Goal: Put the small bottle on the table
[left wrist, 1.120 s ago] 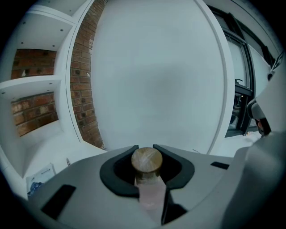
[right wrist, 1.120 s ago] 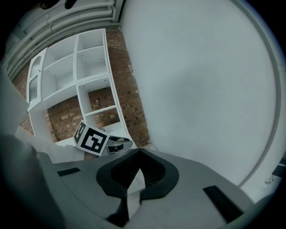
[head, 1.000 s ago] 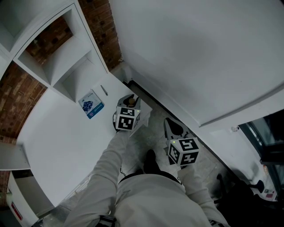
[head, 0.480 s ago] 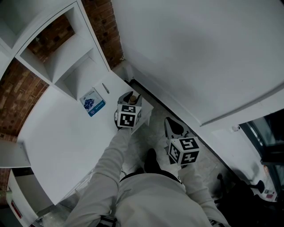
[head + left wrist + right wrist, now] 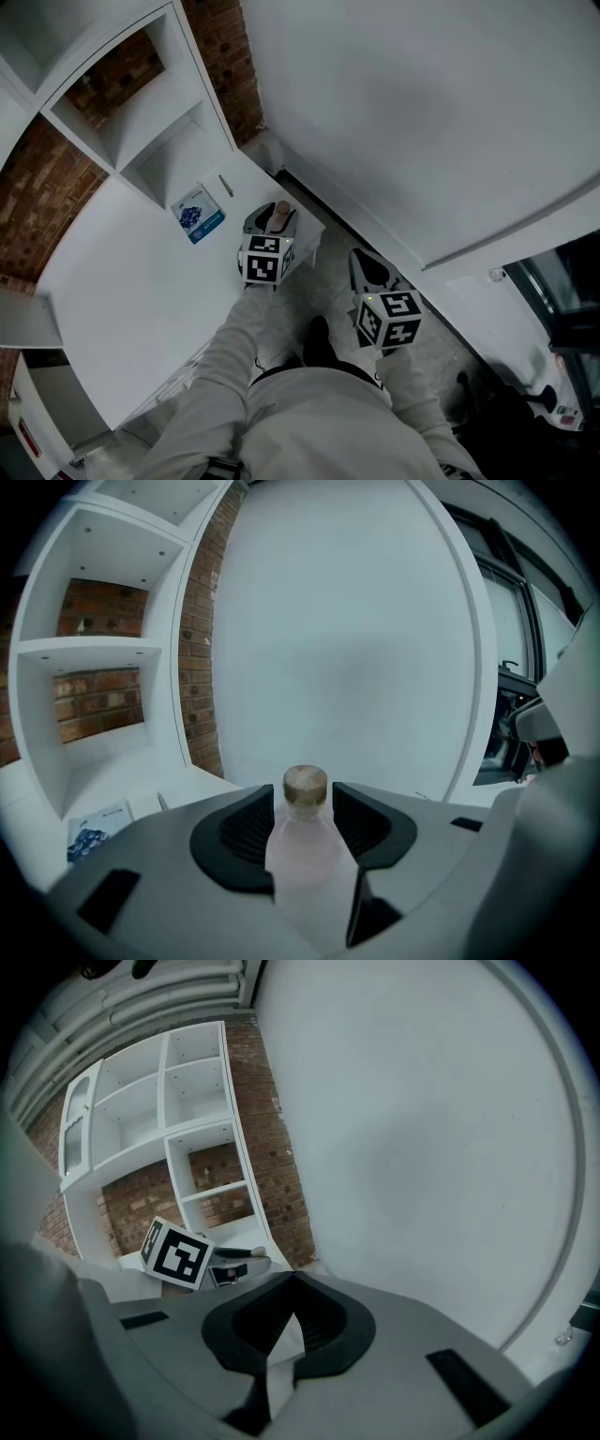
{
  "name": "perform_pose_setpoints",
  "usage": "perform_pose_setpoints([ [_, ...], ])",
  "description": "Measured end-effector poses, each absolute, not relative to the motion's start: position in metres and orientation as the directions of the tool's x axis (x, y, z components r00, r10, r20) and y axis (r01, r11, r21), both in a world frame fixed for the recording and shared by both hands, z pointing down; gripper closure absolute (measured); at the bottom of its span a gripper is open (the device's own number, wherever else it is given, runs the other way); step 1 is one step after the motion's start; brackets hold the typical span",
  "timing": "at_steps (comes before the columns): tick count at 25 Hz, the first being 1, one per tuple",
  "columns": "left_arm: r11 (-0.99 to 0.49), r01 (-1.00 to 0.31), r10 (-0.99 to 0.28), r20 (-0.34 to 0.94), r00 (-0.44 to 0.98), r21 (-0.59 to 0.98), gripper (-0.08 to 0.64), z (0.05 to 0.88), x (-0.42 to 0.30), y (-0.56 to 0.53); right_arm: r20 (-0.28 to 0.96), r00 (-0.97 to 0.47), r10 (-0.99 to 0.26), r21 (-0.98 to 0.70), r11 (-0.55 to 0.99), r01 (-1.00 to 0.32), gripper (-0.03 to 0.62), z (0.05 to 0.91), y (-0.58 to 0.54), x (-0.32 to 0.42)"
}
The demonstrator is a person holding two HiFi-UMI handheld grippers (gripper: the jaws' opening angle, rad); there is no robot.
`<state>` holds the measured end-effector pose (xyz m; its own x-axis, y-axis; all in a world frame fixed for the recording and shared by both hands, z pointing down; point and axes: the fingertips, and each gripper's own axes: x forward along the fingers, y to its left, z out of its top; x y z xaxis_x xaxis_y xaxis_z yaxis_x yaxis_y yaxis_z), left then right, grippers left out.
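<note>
A small clear bottle [image 5: 305, 841] with a cork-coloured cap stands upright near the corner of the white table [image 5: 141, 281]. It sits between the fingers of my left gripper [image 5: 305, 803], whose jaws are opening, with narrow gaps showing beside the neck. From the head view the bottle [image 5: 278, 217] pokes up just beyond the left gripper [image 5: 272, 225] and its marker cube. My right gripper [image 5: 370, 272] hangs off the table over the floor. In its own view the right gripper [image 5: 291, 1279] has its tips together with nothing in them.
A blue-and-white booklet [image 5: 199, 214] and a pen [image 5: 226, 186] lie on the table left of the bottle. White shelves [image 5: 122, 122] against a brick wall stand behind them. A large white wall [image 5: 422, 112] runs along the right, close to the table corner.
The left gripper has drawn back slightly toward the person. The bottle's cap and neck now show more plainly beyond its cube. The right gripper has stayed put.
</note>
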<state>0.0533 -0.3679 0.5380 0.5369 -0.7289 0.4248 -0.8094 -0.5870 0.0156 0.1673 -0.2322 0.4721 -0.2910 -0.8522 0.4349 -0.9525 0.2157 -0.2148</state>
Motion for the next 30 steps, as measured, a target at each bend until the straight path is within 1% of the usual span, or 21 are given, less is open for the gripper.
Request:
perform_pose_setpoints([
  [11,-0.545,-0.837,-0.754,0.406,0.517,0.054,0.379,0.529,0.015,-0.340,0.423,-0.326,-0.845,-0.206,0.260,-0.943,0.565,0.468,-0.233,0.146],
  [15,-0.528,-0.846,-0.761,0.401,0.509,0.072,0.425,0.523,0.000,-0.335,0.420,-0.343,-0.840,-0.201,0.283,-0.938,0.565,0.467,-0.234,0.134],
  [30,-0.471,-0.871,-0.788,0.379,0.486,0.139,0.506,0.507,-0.049,-0.297,0.414,-0.399,-0.818,-0.185,0.354,-0.917,0.565,0.465,-0.235,0.099],
])
